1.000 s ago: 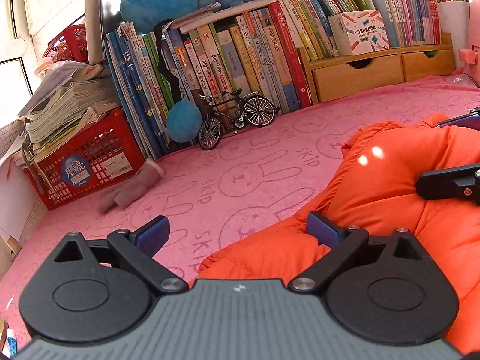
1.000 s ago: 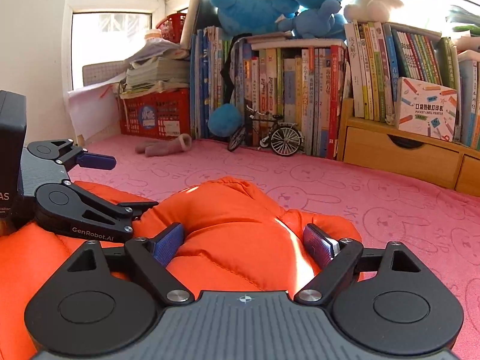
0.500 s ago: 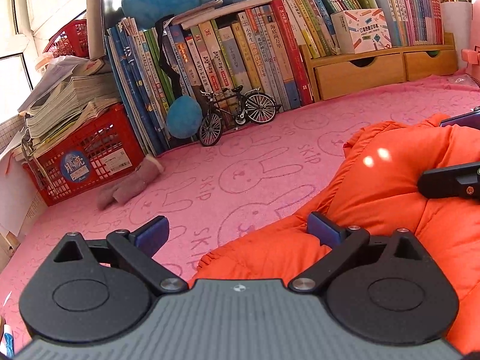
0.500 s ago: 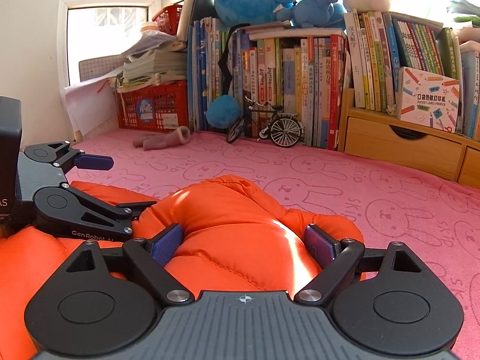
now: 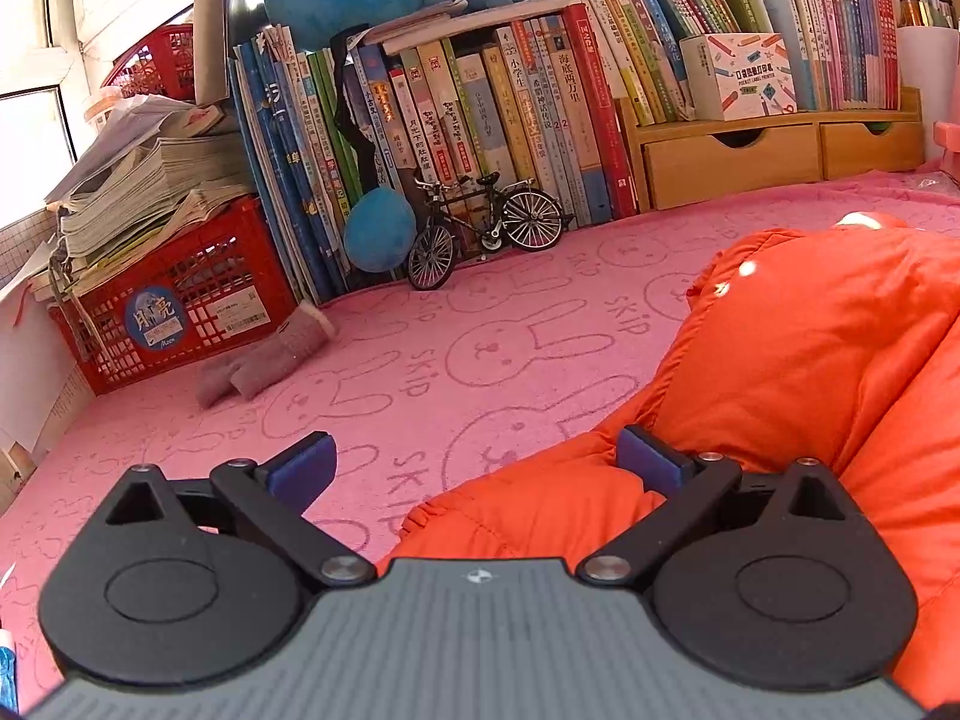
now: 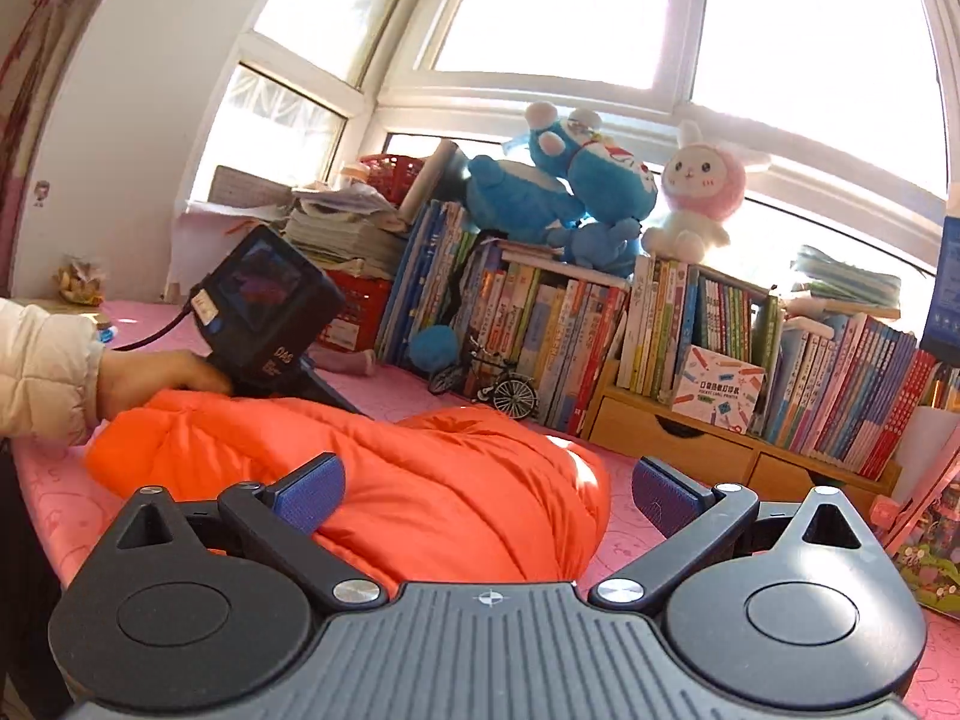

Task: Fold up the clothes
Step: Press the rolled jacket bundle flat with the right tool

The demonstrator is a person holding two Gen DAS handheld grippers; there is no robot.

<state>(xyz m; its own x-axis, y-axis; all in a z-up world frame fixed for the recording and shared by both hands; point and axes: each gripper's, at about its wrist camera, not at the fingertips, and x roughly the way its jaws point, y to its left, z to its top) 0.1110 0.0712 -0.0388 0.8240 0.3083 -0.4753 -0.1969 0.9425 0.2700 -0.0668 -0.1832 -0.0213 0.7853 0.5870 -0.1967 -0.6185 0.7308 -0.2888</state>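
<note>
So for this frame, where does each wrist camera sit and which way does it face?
Left wrist: low over the pink mat, facing the row of books; left hand-held gripper open across the orange jacket edge, no hand shown.
Right wrist: pulled back and higher, facing the window; right hand-held gripper jaws opening, pads clear of the jacket; the person's left hand and cream sleeve show.
Shared: jacket, model bicycle, books, blue plush toy.
</note>
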